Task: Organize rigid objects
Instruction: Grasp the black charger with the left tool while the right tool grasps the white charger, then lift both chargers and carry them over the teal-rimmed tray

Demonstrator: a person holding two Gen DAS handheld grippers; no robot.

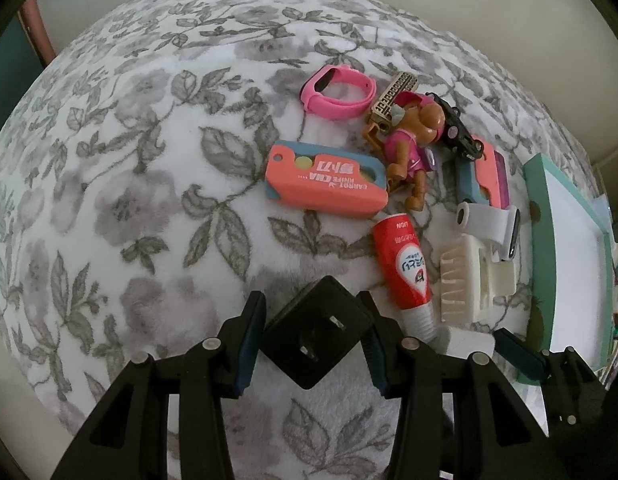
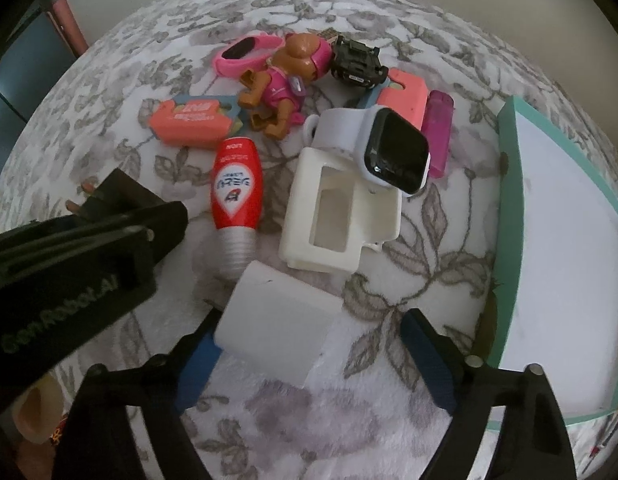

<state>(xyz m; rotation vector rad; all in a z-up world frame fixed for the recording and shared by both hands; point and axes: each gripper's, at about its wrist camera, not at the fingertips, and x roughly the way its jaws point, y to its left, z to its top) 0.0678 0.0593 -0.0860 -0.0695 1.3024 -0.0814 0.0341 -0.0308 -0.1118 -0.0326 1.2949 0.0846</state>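
On floral fleece blanket [image 1: 149, 184]: left gripper [image 1: 311, 344] clamping black square plug adapter [image 1: 315, 330], right gripper [image 2: 315, 364] wide around white rectangular block [image 2: 277, 320]; next, teal-rimmed tray [image 2: 509, 208].

A black plug adapter [image 1: 316, 330] sits tilted, prongs up, near a white block [image 2: 277, 320], a lying red tube [image 2: 237, 190], an open cream case [image 2: 333, 216] under a white smartwatch [image 2: 393, 152], coral cutters [image 1: 327, 178], a toy pup [image 2: 285, 80] and a pink band [image 1: 337, 90].

Dim, soft indoor light — strong fisheye bending at edges, slight blur.
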